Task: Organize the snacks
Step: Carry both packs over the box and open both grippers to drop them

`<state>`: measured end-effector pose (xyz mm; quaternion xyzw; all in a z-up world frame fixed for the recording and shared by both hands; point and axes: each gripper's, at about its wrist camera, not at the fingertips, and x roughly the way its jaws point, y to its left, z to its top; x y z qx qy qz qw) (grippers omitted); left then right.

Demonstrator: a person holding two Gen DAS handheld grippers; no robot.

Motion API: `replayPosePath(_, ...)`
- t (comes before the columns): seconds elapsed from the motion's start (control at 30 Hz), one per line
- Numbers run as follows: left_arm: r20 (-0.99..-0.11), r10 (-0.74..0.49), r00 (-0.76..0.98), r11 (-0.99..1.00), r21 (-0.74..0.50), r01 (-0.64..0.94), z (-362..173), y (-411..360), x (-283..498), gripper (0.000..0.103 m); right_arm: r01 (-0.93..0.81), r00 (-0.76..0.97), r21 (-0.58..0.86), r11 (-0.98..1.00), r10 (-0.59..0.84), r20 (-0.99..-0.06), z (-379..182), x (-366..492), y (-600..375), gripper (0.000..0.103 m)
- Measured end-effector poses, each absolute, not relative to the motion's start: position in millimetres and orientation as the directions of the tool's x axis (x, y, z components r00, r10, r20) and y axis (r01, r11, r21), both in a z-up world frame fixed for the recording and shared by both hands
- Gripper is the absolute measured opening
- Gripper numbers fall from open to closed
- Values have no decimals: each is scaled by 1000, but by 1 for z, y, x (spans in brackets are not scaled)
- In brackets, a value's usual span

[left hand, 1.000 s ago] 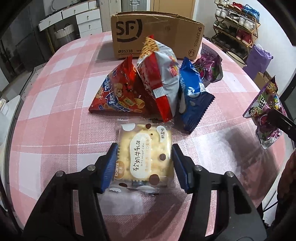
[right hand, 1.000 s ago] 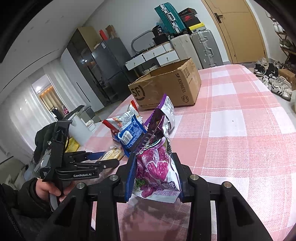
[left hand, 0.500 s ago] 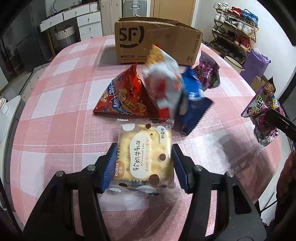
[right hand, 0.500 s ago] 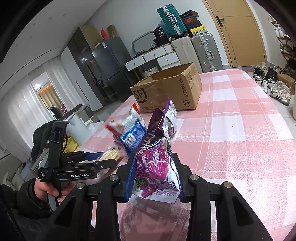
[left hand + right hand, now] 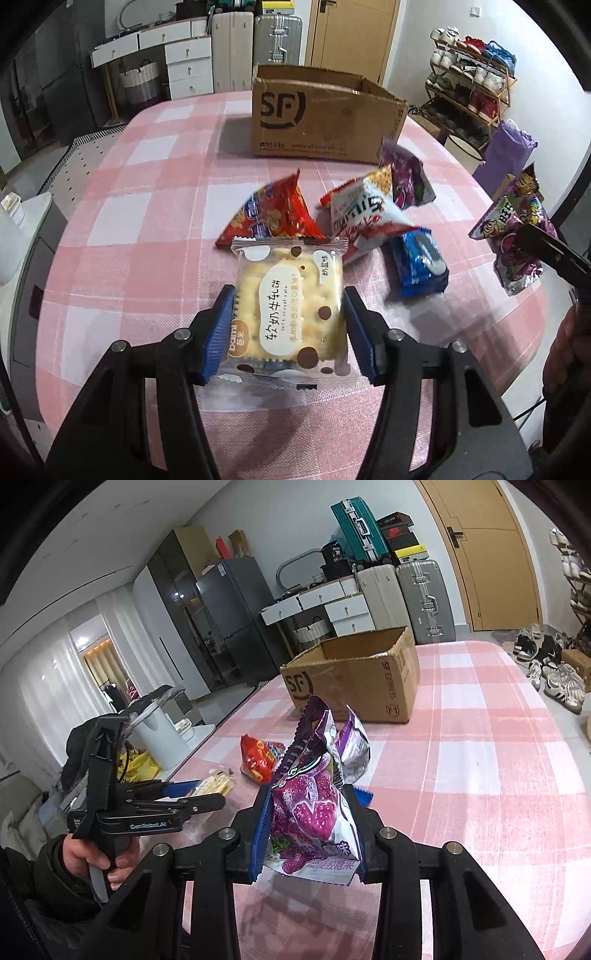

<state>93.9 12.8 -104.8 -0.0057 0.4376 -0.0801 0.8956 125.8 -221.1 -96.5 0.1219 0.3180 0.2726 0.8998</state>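
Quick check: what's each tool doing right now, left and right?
Left tool: closed on the cracker packet, lifted off the table.
Right tool: closed on the purple candy bag, held upright.

The blue cookie pack (image 5: pixel 364 796) shows only a corner behind the purple candy bag (image 5: pixel 314 812), centre frame; box (image 5: pixel 354 672) interior hidden.

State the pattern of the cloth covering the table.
Pink and white checked tablecloth, clearest in the left wrist view.
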Motion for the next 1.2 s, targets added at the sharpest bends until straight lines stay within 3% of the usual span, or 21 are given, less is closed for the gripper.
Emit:
replayPosePath(0.5, -704, -192, 684, 978, -76, 196, -43, -3, 135, 55, -473, 691, 308, 825, 565, -452, -51, 162, -205, 36)
replayPosePath(1.2, -686, -172, 707, 970, 6, 242, 16, -28, 221, 55, -517, 708, 255, 817, 576, -409, 5, 242, -181, 36)
